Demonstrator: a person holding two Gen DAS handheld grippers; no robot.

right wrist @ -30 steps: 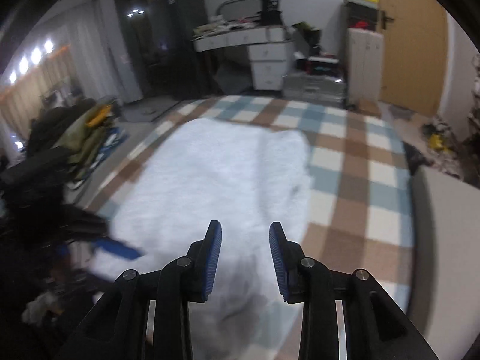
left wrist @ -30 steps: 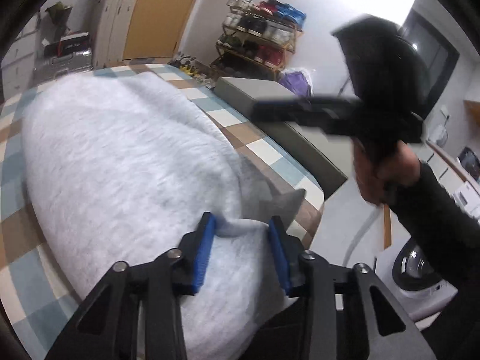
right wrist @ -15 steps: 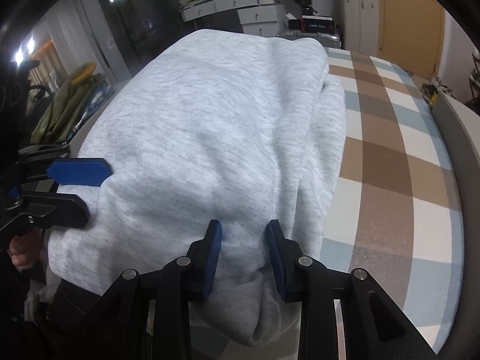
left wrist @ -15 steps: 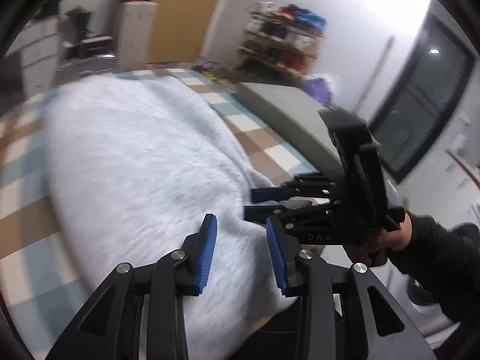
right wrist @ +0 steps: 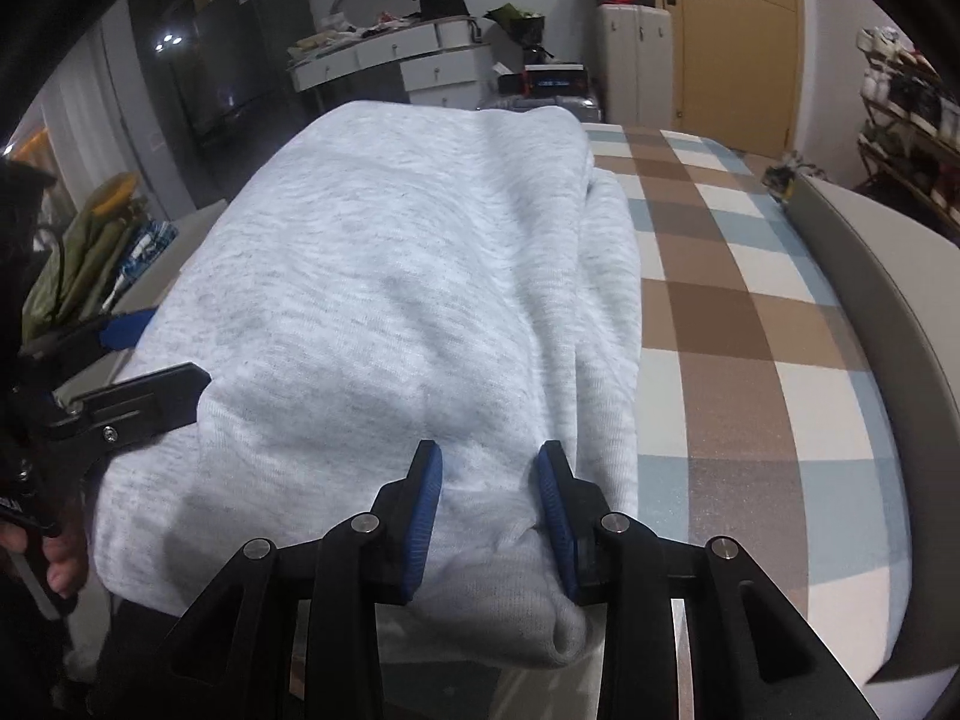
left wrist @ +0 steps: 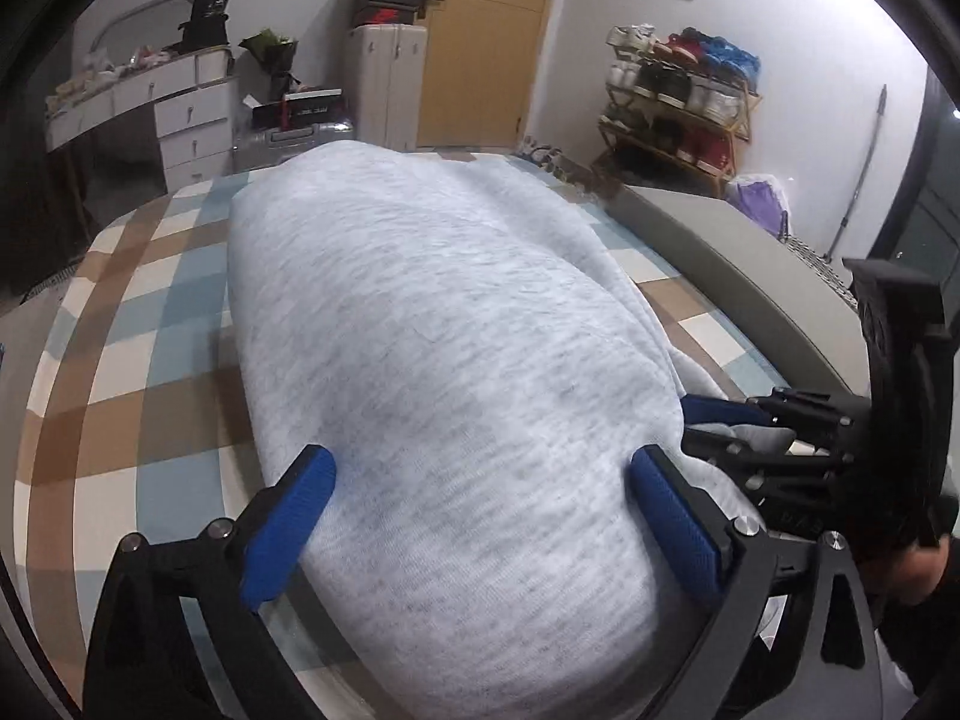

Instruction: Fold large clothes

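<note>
A large light grey sweatshirt (left wrist: 432,324) lies folded lengthwise on the plaid table (left wrist: 120,360); it also shows in the right wrist view (right wrist: 384,276). My left gripper (left wrist: 480,480) is wide open, its blue pads astride the garment's near end. My right gripper (right wrist: 489,480) is partly open with the near right edge of the cloth bunched between its pads; it also shows in the left wrist view (left wrist: 720,420) at the garment's right corner. The left gripper shows in the right wrist view (right wrist: 138,360) at the left.
A grey panel (left wrist: 750,258) borders the table's right side. White drawers (left wrist: 192,120), a cabinet (left wrist: 390,84), a wooden door (left wrist: 486,42) and a shoe rack (left wrist: 678,102) stand behind. Clothes (right wrist: 90,252) are piled at the left in the right wrist view.
My left gripper has opened wide and swung to face straight along the garment. My right gripper has come down to the near right edge and stays there.
</note>
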